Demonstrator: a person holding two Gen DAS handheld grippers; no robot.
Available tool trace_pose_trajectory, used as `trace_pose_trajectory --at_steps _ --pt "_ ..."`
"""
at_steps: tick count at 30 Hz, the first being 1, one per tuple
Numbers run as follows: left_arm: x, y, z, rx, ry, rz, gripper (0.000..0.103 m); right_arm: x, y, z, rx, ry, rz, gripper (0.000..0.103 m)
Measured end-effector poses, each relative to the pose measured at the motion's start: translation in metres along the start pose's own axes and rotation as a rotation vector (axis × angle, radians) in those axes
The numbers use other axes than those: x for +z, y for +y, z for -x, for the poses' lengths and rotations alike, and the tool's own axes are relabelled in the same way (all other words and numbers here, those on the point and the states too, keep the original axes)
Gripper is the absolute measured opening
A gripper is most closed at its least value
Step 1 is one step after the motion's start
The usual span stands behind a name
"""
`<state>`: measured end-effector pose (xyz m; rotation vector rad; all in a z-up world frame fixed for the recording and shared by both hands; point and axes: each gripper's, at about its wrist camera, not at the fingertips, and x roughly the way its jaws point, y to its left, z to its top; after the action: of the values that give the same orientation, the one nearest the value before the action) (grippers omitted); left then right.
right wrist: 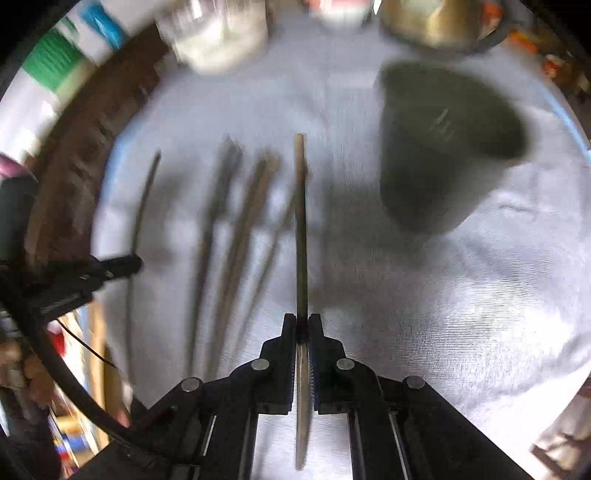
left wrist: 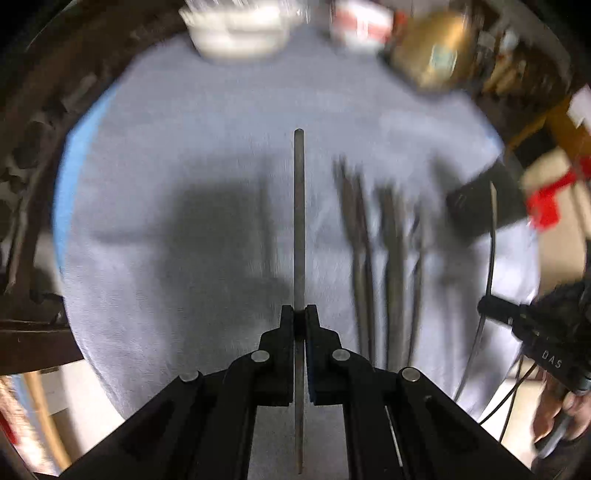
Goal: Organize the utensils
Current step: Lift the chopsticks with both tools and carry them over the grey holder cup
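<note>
A: Each gripper is clenched on one slim utensil. The left gripper (left wrist: 299, 314) has pinched a thin grey metal utensil (left wrist: 299, 221) edge-on between its pads, so only a narrow strip shows, running straight ahead over the pale blue-grey cloth (left wrist: 184, 147).

B: And the right gripper (right wrist: 302, 323) grasps a similar flat utensil (right wrist: 301, 229), browner in tone, its tail sticking back behind the fingertips. Whether either is a knife, fork or spoon cannot be told from this angle.

A: How would they handle?

B: Stiff and light, judging by the thin straight profile. Smooth metal is likely slippery, so a hold near the middle of the handle, as now, should keep it from pivoting in the pads.

A: The rest of the set?

B: A loose row of dark utensils (right wrist: 236, 229) lies on the cloth just left of the right gripper's piece, roughly parallel, blurred. They look long and narrow; one seems to end in tines, though the blur leaves that doubtful.

A: Where might they go?

B: A dark, tapered cup (right wrist: 443, 147), matte and wider at the far rim, sits on the cloth to the right. It seems the likely holder. Behind it stand a white container (right wrist: 221, 40) and a brass-coloured bowl (right wrist: 439, 26).

A: The cloth looks soft and finely woven, slightly wrinkled.
</note>
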<state>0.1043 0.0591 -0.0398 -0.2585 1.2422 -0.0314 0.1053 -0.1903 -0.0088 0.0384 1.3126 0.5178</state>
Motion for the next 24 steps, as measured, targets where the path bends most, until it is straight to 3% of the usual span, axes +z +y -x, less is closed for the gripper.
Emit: trace_pose_trajectory --at_steps 3,7,10,17,21,24 --pt "-0.004 0.003 0.029 0.007 -0.19 0.052 0.005 -0.019 -0.012 0.05 0.038 -0.26 -0.091 0.007" --pt "-0.018 -0.004 0.041 0.014 -0.431 0.109 0.005 -0.038 -0.034 0.085 -0.033 -0.527 -0.187 0.007" --pt "-0.019 -0.009 0.036 0.048 -0.537 0.112 0.005 -0.051 -0.038 0.085 -0.123 -0.661 -0.2 0.007" --pt "-0.019 0.001 0.04 0.145 -0.709 0.108 0.005 -0.064 -0.033 0.075 -0.27 -0.808 -0.176 0.007" --pt "-0.026 0.005 0.033 0.16 -0.701 0.102 0.005 -0.071 -0.04 0.072 -0.304 -0.822 -0.141 0.007" --pt "-0.039 0.009 0.039 0.17 -0.739 0.096 0.006 -0.079 -0.033 0.071 -0.315 -0.831 -0.108 0.007"
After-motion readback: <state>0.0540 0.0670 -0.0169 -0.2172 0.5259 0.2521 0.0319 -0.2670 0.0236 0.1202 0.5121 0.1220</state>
